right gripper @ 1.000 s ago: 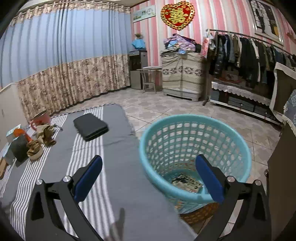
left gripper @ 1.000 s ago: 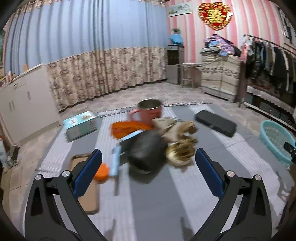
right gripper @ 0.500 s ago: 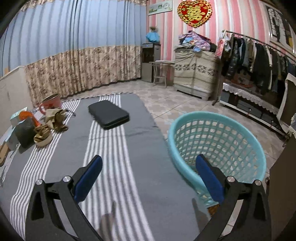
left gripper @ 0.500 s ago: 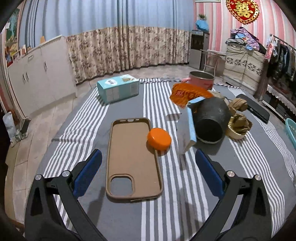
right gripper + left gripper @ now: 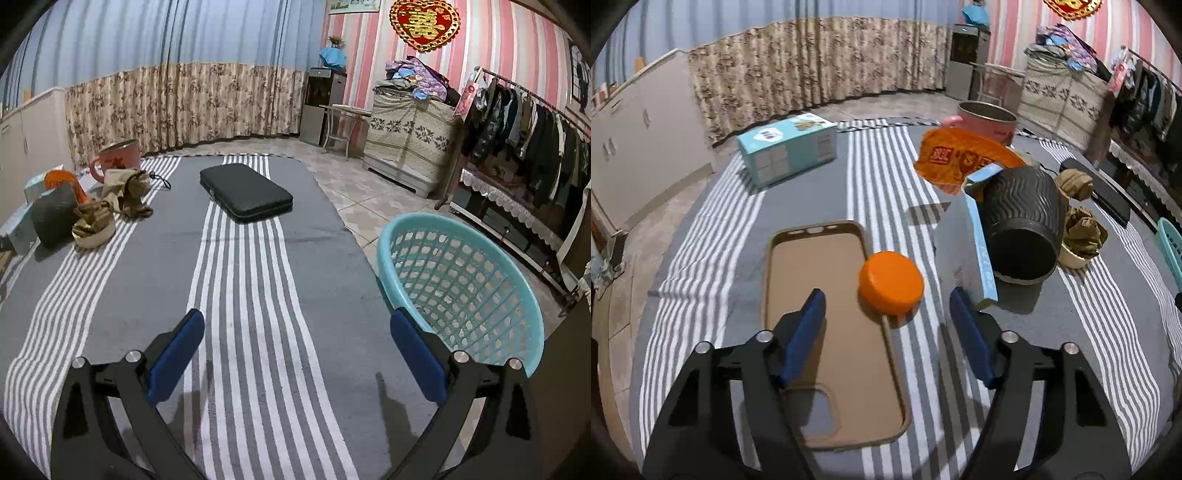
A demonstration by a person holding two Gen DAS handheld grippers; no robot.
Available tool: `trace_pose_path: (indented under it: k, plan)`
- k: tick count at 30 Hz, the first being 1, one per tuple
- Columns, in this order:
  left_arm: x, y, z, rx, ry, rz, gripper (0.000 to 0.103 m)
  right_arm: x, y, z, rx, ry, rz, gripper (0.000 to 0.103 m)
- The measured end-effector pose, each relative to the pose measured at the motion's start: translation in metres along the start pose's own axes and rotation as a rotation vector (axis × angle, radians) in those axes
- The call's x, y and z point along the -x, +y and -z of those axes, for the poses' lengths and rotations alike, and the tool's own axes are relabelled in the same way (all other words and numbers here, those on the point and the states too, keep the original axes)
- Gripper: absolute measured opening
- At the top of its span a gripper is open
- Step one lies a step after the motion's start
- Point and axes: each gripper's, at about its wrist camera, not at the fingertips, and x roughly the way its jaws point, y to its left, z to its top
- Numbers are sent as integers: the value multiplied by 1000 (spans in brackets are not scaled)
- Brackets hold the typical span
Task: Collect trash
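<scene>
An orange round cap (image 5: 891, 282) rests on the right edge of a brown phone case (image 5: 812, 258) on the striped cloth. My left gripper (image 5: 886, 295) hovers just short of the cap; its jaws are closing, the cap lies in line with the gap, and the pads do not touch it. To the right lie a pale blue carton (image 5: 979, 243), a black ribbed cup (image 5: 1023, 214) on its side, an orange wrapper (image 5: 960, 158) and crumpled brown paper (image 5: 1084, 232). My right gripper (image 5: 296, 315) is open and empty over the cloth, left of the teal basket (image 5: 461, 280).
A teal box (image 5: 786, 147) and a pink mug (image 5: 988, 118) stand at the far side of the cloth. A black flat case (image 5: 245, 192) lies mid-cloth. Beyond the cloth's edge are a tiled floor, a clothes rack (image 5: 517, 122) and cabinets.
My left gripper swung from the cup pile to the phone case and cap, came lower and closer, and its jaws narrowed. My right gripper turned left off the basket, which now sits at the right.
</scene>
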Motion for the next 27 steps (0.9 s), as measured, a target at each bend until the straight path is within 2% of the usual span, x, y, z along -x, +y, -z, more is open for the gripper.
trace_pose_path:
  k: [2,4,9,12,17,22,27]
  plan:
    - [-6,-3,-3,-11,18,12,64,0,0,-1,4,4,2,98]
    - [-13,-4,-6,-19,36,18,59,0,0,-4,-8,13,-4,98]
    - [-18,-7,-9,-39,40,16,39,0,8,-13,-46,17,-33,98]
    - [-16,-3,-9,-25,28,38,39,1,21,-21,-54,18,-65,98]
    - [-5,4,-7,17,-37,44,39,6,51,-33,-38,3,-122,98]
    - [11,16,-3,72,-119,64,39,-2,95,-47,-2,10,-176,98]
    - [13,27,-3,131,-141,89,39,-14,140,-66,39,13,-217,98]
